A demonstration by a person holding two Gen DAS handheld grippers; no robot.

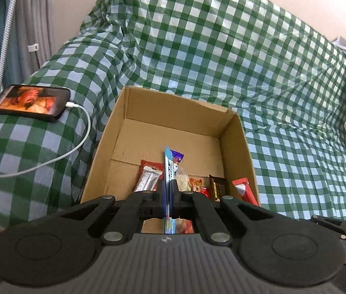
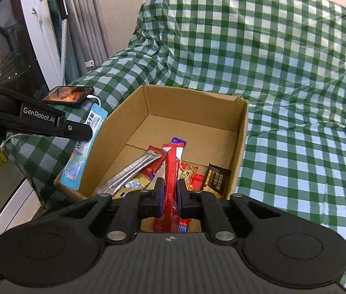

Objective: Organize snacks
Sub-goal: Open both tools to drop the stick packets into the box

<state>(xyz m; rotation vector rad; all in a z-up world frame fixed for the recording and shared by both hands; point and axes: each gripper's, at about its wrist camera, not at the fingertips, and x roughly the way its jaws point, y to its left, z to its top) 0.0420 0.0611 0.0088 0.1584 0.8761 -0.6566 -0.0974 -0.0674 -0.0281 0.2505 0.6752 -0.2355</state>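
Two grippers I run clamp snacks above the cardboard box [image 2: 242, 132] on checked cloth [image 2: 295, 73]: left gripper [image 1: 167, 186] pinches a blue packet [image 1: 168, 169], right gripper [image 2: 171, 188] a red stick [image 2: 171, 169].

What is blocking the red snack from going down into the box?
Nothing visible is. The right gripper holds the red snack packet above the open cardboard box, which has no lid. Other snacks lie at the near end; the far floor is bare.

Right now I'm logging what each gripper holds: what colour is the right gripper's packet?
Red snack packet, clearest in the right wrist view.
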